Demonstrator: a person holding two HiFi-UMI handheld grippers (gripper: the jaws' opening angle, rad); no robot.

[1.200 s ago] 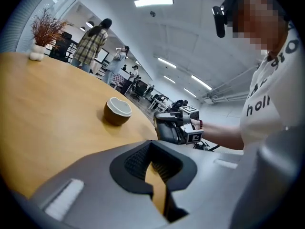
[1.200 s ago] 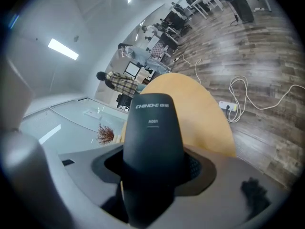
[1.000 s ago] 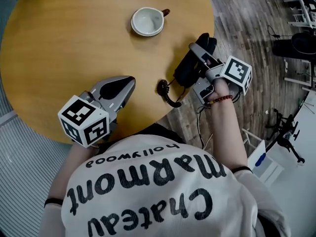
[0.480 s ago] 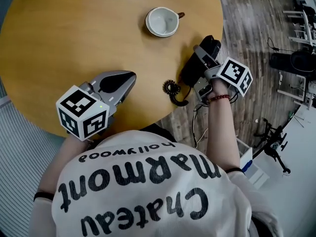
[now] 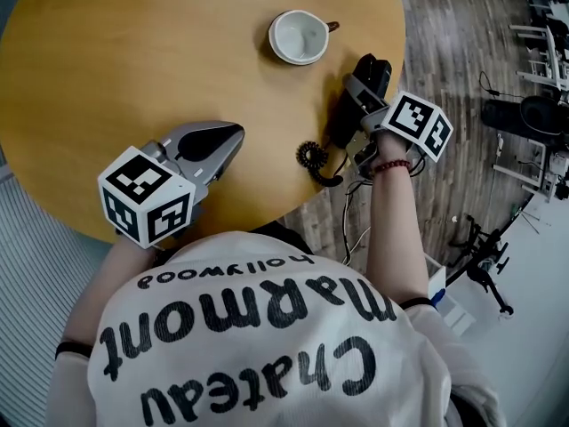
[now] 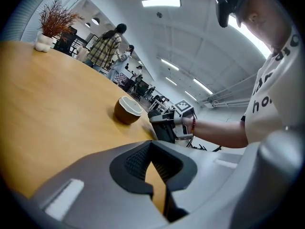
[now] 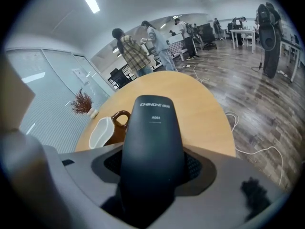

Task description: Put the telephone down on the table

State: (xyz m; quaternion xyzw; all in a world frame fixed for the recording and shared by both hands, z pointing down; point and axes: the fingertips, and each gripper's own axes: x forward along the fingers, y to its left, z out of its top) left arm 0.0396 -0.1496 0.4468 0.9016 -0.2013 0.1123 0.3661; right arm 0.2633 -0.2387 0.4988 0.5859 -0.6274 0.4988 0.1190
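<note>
A black telephone handset hangs over the right edge of the round wooden table, and my right gripper is shut on it. Its coiled cord curls on the tabletop by the near end. In the right gripper view the handset stands between the jaws and points across the table. My left gripper hovers low over the table's near left part, its jaws together with nothing in them. In the left gripper view the handset shows beyond the jaws.
A white-lined brown cup stands on the table just beyond the handset. A small potted plant sits at the far table edge. Cables and black equipment lie on the wooden floor at the right. People stand far off.
My right gripper has carried the handset a little inward over the table, closer to the cup. The left gripper has hardly moved.
</note>
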